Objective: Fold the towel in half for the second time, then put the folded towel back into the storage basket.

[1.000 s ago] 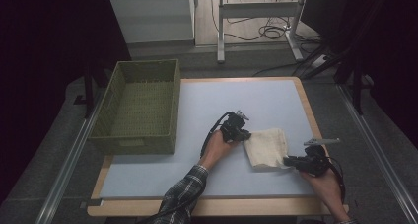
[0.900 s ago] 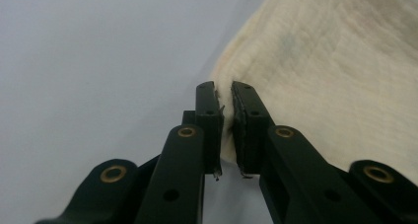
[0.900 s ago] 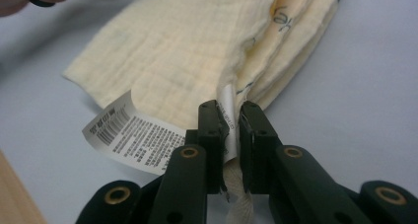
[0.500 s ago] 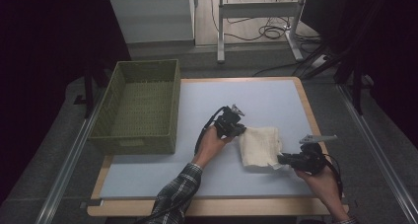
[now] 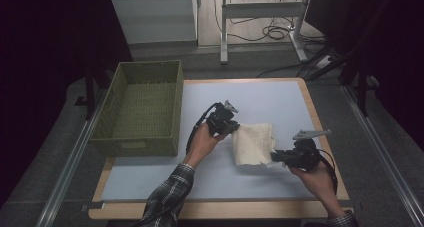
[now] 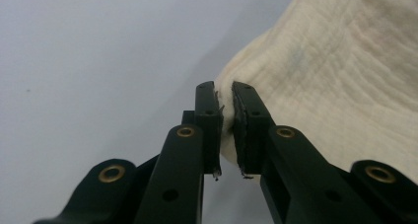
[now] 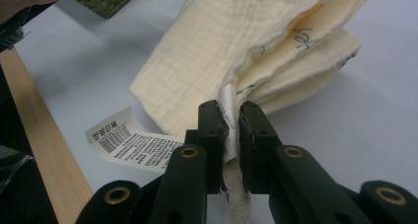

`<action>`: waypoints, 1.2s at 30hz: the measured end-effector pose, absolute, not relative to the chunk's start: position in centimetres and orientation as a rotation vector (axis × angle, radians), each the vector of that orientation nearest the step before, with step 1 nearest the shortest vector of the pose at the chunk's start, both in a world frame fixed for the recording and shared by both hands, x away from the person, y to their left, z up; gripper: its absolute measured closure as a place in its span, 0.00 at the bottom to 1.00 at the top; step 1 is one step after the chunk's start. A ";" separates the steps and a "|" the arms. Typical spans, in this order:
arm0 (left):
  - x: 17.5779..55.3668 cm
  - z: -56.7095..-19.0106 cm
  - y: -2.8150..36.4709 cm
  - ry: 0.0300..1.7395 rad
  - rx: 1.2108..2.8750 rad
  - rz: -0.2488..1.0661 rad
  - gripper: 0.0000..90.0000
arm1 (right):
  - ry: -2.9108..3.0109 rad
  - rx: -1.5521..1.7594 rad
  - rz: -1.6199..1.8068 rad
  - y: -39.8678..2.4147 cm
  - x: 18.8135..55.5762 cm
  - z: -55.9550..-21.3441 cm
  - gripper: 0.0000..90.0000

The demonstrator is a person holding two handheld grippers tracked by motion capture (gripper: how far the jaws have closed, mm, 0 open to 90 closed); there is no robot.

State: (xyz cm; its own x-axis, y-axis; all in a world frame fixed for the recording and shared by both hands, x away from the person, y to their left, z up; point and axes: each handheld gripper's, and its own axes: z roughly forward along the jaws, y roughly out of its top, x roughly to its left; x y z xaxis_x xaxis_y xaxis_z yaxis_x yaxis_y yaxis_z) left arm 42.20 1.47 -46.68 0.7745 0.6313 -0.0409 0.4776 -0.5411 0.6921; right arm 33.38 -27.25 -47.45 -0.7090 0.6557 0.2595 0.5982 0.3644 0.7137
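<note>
Both tongs clenched on the folded cloth (image 5: 253, 143); its printed label (image 7: 129, 144) legible from the right gripper view.

A cream, crinkled muslin cloth (image 5: 254, 144), folded into several layers, lies toward the right side of the bench, nearer the front edge. Its left corner and its front-right corner are lifted. A white label (image 7: 129, 145) with a barcode and fine print hangs from the front-right corner.
</note>
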 end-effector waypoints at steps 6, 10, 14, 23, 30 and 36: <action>42.1 -45.9 2.8 0.843 2.242 0.297 0.91 | 2.556 1.137 1.297 -26.0 33.8 -47.0 0.90; 42.0 -45.5 3.4 0.854 2.240 0.303 0.91 | 2.568 1.123 1.302 -25.3 34.1 -46.7 0.90; 42.0 -44.9 4.0 0.855 2.246 0.314 0.91 | 2.569 1.113 1.311 -24.7 34.3 -46.5 0.90; 41.9 -43.3 5.4 0.860 2.269 0.350 0.91 | 2.583 1.103 1.327 -23.5 35.0 -45.9 0.90; 41.8 -41.9 6.7 0.874 2.302 0.418 0.90 | 2.595 1.072 1.364 -22.0 35.7 -44.6 0.90; 41.5 -41.1 8.1 0.894 2.327 0.500 0.90 | 2.621 1.027 1.388 -20.2 36.3 -43.5 0.90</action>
State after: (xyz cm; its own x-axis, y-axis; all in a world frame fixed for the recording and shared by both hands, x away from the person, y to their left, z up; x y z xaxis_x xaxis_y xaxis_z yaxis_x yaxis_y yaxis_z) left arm 41.54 8.13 -41.09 0.7036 0.6985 0.1305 0.4764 -0.5999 0.6427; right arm 36.35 -20.23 -43.46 -0.7859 0.5479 0.2865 0.5449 0.3949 0.7397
